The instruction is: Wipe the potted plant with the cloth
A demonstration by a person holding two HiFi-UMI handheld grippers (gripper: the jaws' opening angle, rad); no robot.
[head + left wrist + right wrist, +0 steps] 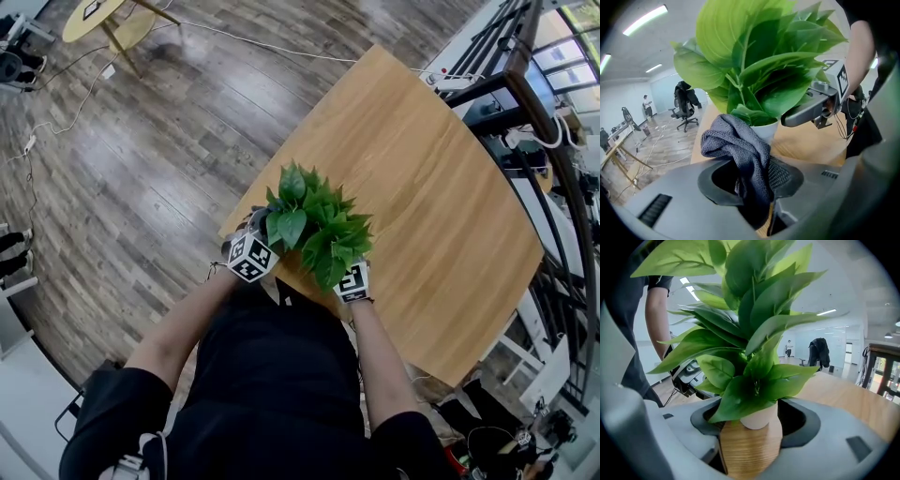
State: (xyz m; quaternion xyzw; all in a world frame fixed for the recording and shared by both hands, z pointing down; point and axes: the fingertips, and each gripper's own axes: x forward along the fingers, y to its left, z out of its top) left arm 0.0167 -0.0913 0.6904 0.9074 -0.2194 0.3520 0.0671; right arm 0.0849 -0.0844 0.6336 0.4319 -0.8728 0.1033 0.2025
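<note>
head view: the potted plant (314,225) stands close to the near edge of the bench (422,178), directly ahead of both tools. the left tool (253,253) lies against the left flank of the foliage and the right tool (353,279) against its near right side. the leaves cover the jaws of both in this view.

left gripper view: the left tool's jaws are clamped on a grey cloth (740,150). a loose wad of it stands proud, ahead of and above the jaws, right at the white pot (765,132). whether it touches the rim cannot be told. the leaves (759,61) hang over the tool. judgement: the wad is left proud so that fabric, not the hard jaw, meets the plant. the cloth sits low at the pot, so wiping of the leaves appears barely under way.

right gripper view: the right tool's jaws stand wide, with the pot between them and bench showing on each side, so nothing is gripped. judgement: this tool brackets the pot from the side opposite the cloth, placed to check any slide or tip when the cloth pushes. the plant looks light and top-heavy.
</note>
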